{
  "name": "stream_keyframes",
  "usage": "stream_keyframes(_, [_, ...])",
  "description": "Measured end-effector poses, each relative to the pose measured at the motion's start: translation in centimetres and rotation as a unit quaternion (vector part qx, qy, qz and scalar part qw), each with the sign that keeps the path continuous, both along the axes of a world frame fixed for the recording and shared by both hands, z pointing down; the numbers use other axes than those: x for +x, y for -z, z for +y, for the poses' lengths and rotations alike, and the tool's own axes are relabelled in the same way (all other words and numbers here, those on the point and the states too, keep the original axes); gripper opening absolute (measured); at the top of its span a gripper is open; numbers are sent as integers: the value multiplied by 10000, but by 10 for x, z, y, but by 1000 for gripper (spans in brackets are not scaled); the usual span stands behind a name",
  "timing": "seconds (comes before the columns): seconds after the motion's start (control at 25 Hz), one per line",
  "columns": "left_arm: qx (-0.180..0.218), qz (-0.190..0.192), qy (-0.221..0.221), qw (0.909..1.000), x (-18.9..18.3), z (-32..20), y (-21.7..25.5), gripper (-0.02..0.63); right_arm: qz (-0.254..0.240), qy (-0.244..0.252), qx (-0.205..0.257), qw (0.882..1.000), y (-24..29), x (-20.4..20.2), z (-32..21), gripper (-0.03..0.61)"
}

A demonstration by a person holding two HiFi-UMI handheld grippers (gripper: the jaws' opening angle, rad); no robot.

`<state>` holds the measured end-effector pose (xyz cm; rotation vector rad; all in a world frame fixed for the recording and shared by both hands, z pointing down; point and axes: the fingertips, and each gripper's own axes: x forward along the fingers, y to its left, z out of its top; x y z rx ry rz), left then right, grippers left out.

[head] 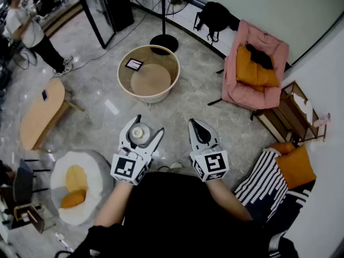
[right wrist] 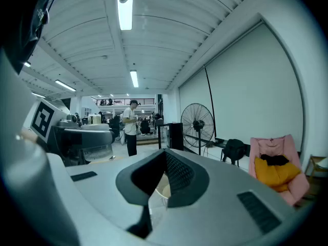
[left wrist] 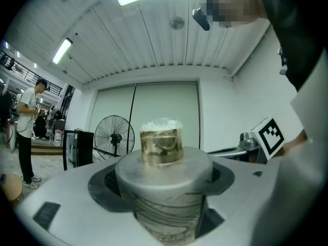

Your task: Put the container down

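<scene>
Jaws of the left gripper (head: pixel 147 128) clamp the upright container (left wrist: pixel 163 199) between them, while jaws of the right gripper (head: pixel 198 123) touch.

The container (left wrist: pixel 163 186) has a smooth, matt grey lid and a glossy gold cap. The floor (head: pixel 102 85) is polished, glossy stone. Right of the wood-look tub (head: pixel 167 63), the pink armchair (head: pixel 247 95) is soft cloth.

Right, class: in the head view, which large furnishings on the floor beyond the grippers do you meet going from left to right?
Wooden oval table → round basket → pink armchair → wooden rack. The fan stand is left out, since it overlaps the basket.
</scene>
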<state>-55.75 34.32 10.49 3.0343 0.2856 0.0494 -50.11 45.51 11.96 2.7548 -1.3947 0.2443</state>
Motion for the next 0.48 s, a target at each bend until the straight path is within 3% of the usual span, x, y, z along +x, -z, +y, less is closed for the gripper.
stream_keyframes(0.16, [-10, 18, 22, 10000, 2, 14, 1, 354, -70, -129, 213, 9997, 1, 5, 23, 21])
stream_keyframes(0.48, [56, -100, 26, 9999, 14, 22, -5, 354, -95, -299, 102, 9995, -15, 14, 49, 21])
